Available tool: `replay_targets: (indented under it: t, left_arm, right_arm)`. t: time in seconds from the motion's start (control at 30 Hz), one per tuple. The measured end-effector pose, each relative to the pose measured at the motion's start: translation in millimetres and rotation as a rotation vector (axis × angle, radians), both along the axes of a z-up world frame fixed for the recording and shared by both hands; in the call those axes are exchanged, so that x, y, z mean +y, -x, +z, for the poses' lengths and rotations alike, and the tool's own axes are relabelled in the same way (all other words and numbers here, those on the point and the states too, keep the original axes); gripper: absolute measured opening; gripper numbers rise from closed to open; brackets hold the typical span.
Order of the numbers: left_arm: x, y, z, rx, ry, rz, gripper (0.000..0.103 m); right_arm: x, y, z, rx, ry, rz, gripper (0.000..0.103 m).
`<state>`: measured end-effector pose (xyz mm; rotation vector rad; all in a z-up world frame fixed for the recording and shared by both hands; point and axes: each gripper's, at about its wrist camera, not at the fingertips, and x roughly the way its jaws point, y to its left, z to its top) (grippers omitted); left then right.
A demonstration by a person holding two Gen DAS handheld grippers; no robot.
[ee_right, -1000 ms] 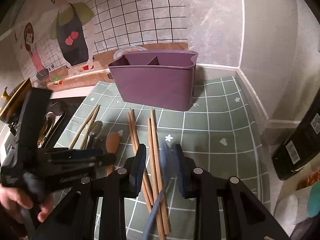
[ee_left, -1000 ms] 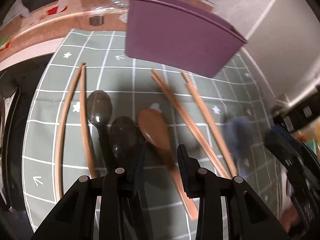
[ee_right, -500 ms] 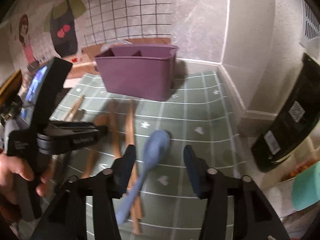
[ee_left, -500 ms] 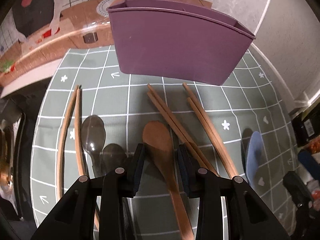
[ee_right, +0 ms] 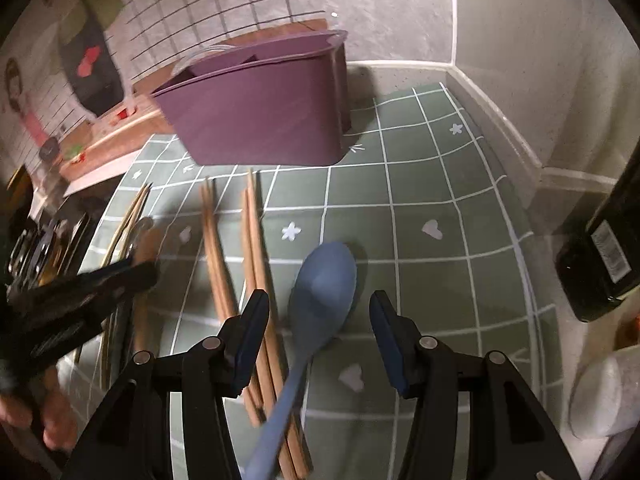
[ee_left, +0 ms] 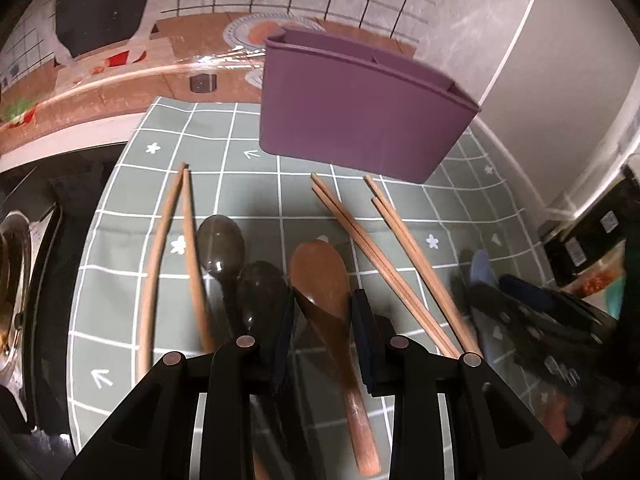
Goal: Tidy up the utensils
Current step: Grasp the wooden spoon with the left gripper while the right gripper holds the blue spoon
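Blue spoon now lies released at twelve o'clock between right gripper's spread jaws; left gripper straddles brown wooden spoon, jaws apart, unclamped

A dark bottle is standing at the right edge of the right wrist frame. A green gridded mat is covering the middle, and a cartoon wall picture is showing at upper left.

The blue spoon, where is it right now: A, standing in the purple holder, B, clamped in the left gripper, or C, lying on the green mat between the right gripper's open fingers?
C: the blue spoon lies on the green mat between the open fingers of the right gripper, not in the purple holder.
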<state>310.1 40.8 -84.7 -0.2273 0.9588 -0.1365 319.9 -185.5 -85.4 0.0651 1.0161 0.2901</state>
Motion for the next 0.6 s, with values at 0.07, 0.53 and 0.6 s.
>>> replay_targets:
  t: [0.07, 0.53, 0.6]
  left_arm:
    - [2.5, 7.5, 4.7, -0.008, 0.006, -0.002, 0.03]
    - [10.9, 22.7, 19.3, -0.027, -0.003, -0.016, 0.03]
    - [11.2, 24.5, 21.0, -0.035, -0.003, -0.017, 0.03]
  right_arm:
    - [0.8, -8.9, -4.1, 0.025, -0.032, -0.006, 0.05]
    - [27.8, -15.7, -7.4, -0.017, 0.205, 0.007, 0.049]
    - [22.5, -16.3, -7.4, 0.007, 0.147, -0.006, 0.049]
